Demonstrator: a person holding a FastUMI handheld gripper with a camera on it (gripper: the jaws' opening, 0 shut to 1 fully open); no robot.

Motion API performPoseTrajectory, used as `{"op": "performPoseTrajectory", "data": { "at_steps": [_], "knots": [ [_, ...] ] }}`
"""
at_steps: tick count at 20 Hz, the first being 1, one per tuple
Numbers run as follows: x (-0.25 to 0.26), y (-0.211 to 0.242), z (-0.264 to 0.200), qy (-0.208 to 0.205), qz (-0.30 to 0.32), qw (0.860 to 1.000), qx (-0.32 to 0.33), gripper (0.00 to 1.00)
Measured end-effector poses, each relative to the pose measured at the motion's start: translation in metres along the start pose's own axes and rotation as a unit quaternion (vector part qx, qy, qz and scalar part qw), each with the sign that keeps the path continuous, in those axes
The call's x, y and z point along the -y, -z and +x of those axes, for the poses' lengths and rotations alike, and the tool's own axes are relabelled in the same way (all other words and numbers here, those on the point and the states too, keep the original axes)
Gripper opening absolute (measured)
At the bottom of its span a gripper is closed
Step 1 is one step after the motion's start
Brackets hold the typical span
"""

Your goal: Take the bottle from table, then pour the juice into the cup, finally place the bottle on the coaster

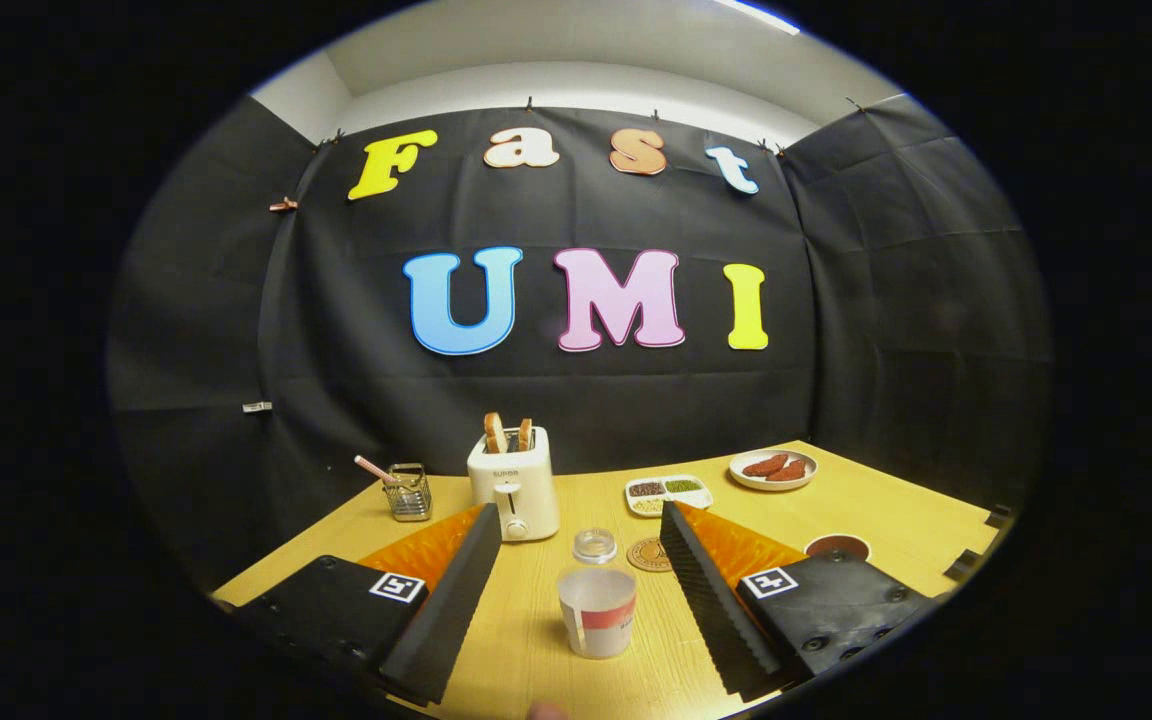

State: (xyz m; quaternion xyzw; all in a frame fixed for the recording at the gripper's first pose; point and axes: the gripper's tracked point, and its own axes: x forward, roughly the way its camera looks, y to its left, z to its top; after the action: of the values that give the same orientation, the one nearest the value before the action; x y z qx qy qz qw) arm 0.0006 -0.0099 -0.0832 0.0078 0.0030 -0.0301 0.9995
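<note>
Bottle [596, 596] sits untouched on the tabletop [886, 510], between the spread jaws and empty-handed gripper [576, 545], so I'd say it's the pickup step. Next: ease forward, close on it. Coaster [649, 554] waits just beyond.

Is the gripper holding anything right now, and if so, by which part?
Nothing is held. The gripper is open, its fingers spread wide apart, with the cup and the bottle standing on the table between them, untouched.

Ceiling light [758, 14] is glaring overhead, table [896, 520] is glowing bright, edges are bending, cloth wall staying dim.
</note>
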Motion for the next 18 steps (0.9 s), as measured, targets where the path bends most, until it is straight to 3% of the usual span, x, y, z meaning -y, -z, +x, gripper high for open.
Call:
{"op": "performPoseTrajectory", "data": {
  "at_steps": [12, 18],
  "knots": [
    [0.007, 0.100, 0.043, 0.009, -0.021, 1.000, -0.019, 0.99],
    [0.007, 0.118, 0.054, 0.005, -0.020, 1.000, -0.019, 0.99]
  ]
}}
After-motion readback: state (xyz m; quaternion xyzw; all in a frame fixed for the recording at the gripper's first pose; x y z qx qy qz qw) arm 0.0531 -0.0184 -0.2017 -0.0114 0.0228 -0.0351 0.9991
